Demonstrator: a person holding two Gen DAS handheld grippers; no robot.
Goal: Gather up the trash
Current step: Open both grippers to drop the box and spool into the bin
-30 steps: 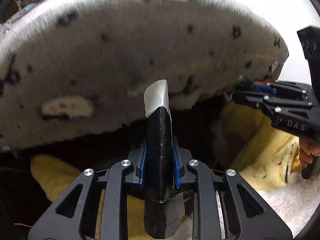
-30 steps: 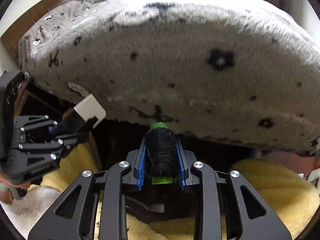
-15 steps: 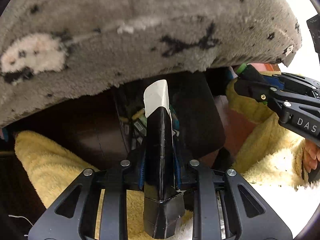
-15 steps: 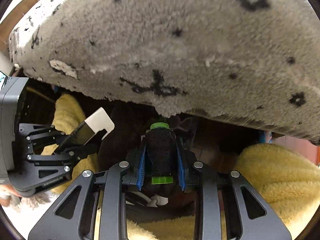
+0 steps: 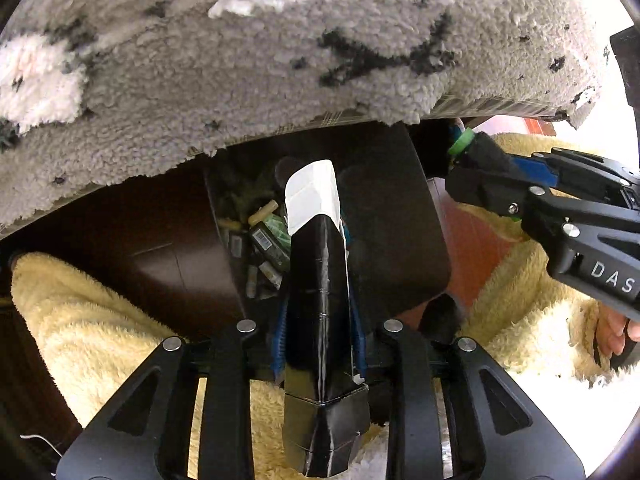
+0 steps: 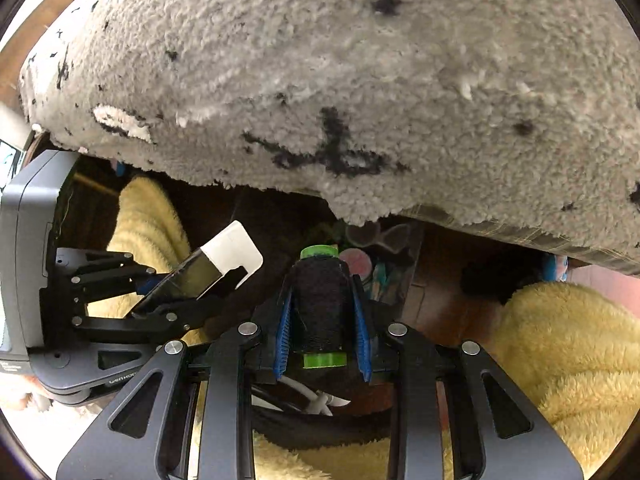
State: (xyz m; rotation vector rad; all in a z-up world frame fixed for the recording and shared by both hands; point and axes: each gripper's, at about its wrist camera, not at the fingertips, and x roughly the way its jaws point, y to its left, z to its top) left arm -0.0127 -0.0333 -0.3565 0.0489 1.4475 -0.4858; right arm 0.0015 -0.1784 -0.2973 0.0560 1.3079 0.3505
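Observation:
My left gripper (image 5: 318,340) is shut on a flattened black carton with a white end (image 5: 316,280), which points forward over a dark bin (image 5: 392,220) holding mixed litter (image 5: 264,240). My right gripper (image 6: 322,312) is shut on a spool of black thread with green ends (image 6: 320,300). In the left wrist view the right gripper (image 5: 480,168) comes in from the right with the spool (image 5: 486,150) near the bin's right edge. In the right wrist view the left gripper (image 6: 192,284) holds the carton (image 6: 212,264) at the left.
A grey fuzzy rug with black marks (image 5: 280,60) overhangs the bin from above; it also fills the top of the right wrist view (image 6: 340,80). Yellow fleece (image 5: 88,320) lies on both sides. A white cable (image 6: 316,400) lies under the right gripper.
Both grippers have moved down and forward under the rug's edge with their loads. The bin and its litter have come into view and grown closer.

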